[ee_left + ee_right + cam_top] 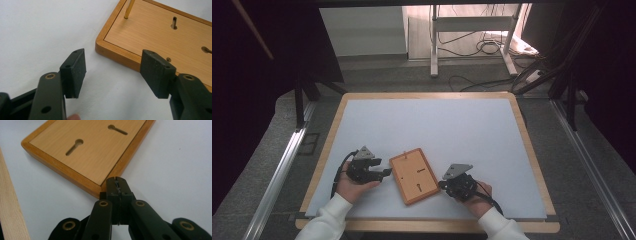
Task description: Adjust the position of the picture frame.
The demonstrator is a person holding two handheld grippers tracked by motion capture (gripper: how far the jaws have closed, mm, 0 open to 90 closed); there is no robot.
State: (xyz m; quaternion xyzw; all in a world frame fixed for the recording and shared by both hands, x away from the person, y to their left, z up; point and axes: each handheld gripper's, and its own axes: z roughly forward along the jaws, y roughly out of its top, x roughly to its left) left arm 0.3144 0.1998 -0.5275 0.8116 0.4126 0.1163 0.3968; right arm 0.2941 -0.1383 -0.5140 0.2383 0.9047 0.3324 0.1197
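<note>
Looking down from the high view, a flat wooden board [413, 176] lies on the white table [437, 130], near the person's edge. It has a raised rim like a shallow tray, and nothing lies in it. A thin gold peg [405, 153] stands up near its far left corner. The left gripper [384, 172] sits just beside the board's left side. The right gripper [444, 184] sits just beside its right side.

In the left gripper view, the two black pads [76, 72] stand wide apart with nothing between them. One pad is over the table. The other is over the rim of the board [160, 37]. The peg [129, 9] stands farther off.

In the right gripper view, the jaws are pressed tight together and hold nothing. The tip of the right gripper [117, 185] is right at the board's [87, 150] near corner; I cannot tell if it touches.

I think the hands are getting ready to take hold of the board. Next, the left pads need to close on the rim. The right jaws would need to open first, or they can just steady the corner.
</note>
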